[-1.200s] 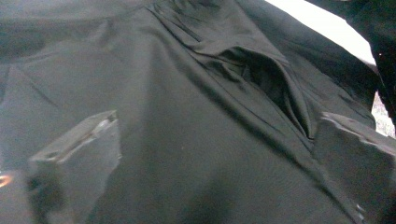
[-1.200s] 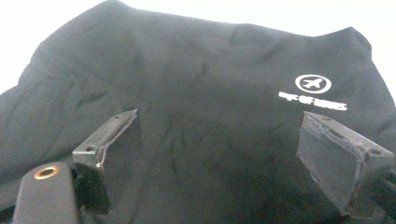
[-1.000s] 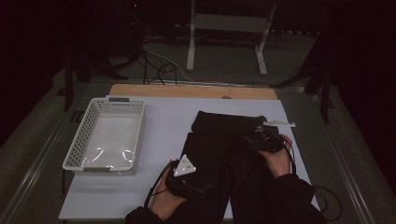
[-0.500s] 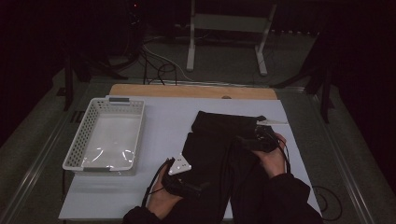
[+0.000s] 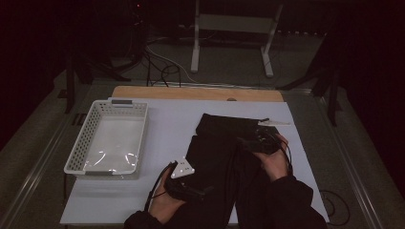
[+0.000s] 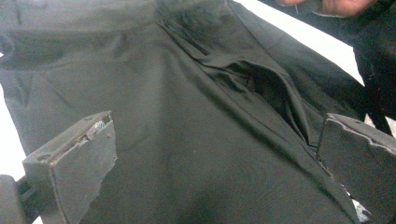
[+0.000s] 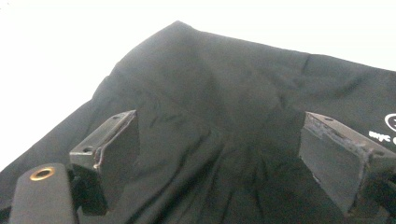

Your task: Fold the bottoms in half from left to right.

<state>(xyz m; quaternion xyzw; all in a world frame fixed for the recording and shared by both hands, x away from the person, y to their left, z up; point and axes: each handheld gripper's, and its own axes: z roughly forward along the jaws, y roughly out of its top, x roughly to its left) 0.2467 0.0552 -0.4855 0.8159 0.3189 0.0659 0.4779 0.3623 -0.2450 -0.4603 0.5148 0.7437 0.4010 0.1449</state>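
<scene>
A black garment [image 5: 222,143] lies crumpled on the white table cover [image 5: 167,119], right of centre. My left gripper [image 5: 197,191], with its grey three-cornered plate, is at the garment's near left edge. In the left gripper view the left gripper [image 6: 215,154] is open, its jaws wide apart above folded black cloth [image 6: 187,116] with nothing between them. My right gripper [image 5: 248,142] hovers over the garment's right half. In the right gripper view the right gripper [image 7: 224,154] is open too, above wrinkled cloth [image 7: 219,93] that carries a small white print [image 7: 390,126].
An empty white perforated basket [image 5: 79,152] stands at the table's left. A thin white strip [image 5: 274,122] lies by the garment's far right corner. The wooden table edge [image 5: 191,93] runs along the back, with a metal stand [image 5: 234,24] on the floor beyond.
My right gripper has slid a little leftward over the garment. The left gripper has shifted slightly left. Both stay open.
</scene>
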